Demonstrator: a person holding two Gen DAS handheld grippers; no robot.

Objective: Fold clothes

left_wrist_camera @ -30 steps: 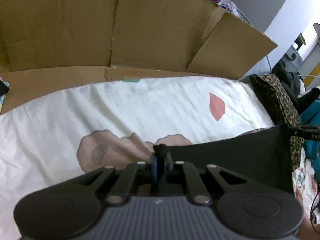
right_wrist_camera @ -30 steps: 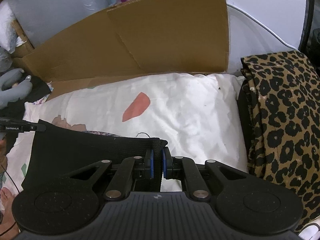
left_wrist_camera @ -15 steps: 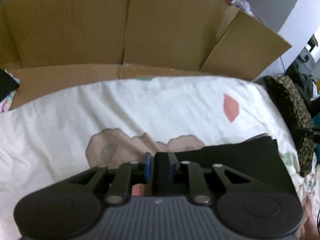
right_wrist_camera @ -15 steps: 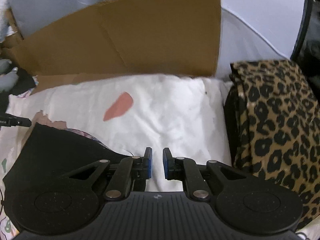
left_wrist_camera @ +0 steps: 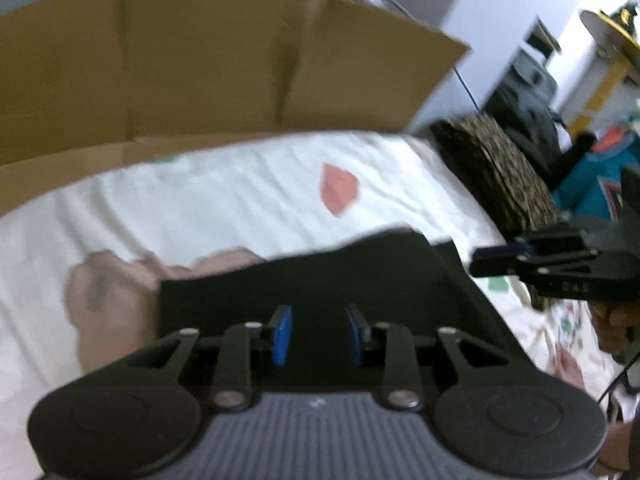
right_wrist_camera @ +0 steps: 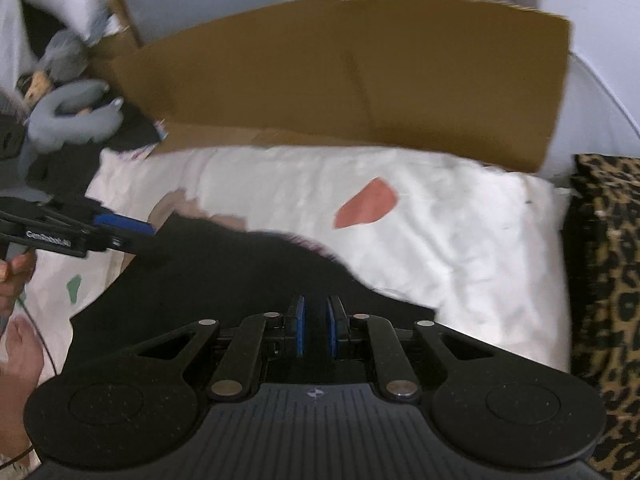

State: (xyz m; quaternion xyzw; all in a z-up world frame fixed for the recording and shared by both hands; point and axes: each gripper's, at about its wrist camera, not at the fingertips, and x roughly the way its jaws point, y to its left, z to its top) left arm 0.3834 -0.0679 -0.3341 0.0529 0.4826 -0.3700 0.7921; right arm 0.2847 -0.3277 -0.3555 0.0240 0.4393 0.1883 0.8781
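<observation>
A black garment point(left_wrist_camera: 320, 280) lies flat on the white patterned bedsheet point(left_wrist_camera: 240, 192). My left gripper point(left_wrist_camera: 317, 334) hovers over its near edge, open wide, with nothing between the blue pads. In the right wrist view the same black garment point(right_wrist_camera: 240, 280) spreads under my right gripper point(right_wrist_camera: 315, 330), whose pads stand a narrow gap apart and hold nothing. The left gripper point(right_wrist_camera: 132, 232) shows at the garment's left edge. The right gripper point(left_wrist_camera: 500, 258) shows just off the garment's right corner. Both views are motion-blurred.
A brown cardboard sheet point(left_wrist_camera: 200, 60) stands along the far side of the bed. Folded leopard-print fabric point(right_wrist_camera: 604, 280) sits at the right end of the bed. A grey plush toy point(right_wrist_camera: 72, 116) lies far left. A hand point(right_wrist_camera: 12, 280) holds the left gripper's handle.
Both grippers were shut on the black garment's corners a second ago and have let go. The left one has opened wide, and the garment has dropped flat onto the sheet.
</observation>
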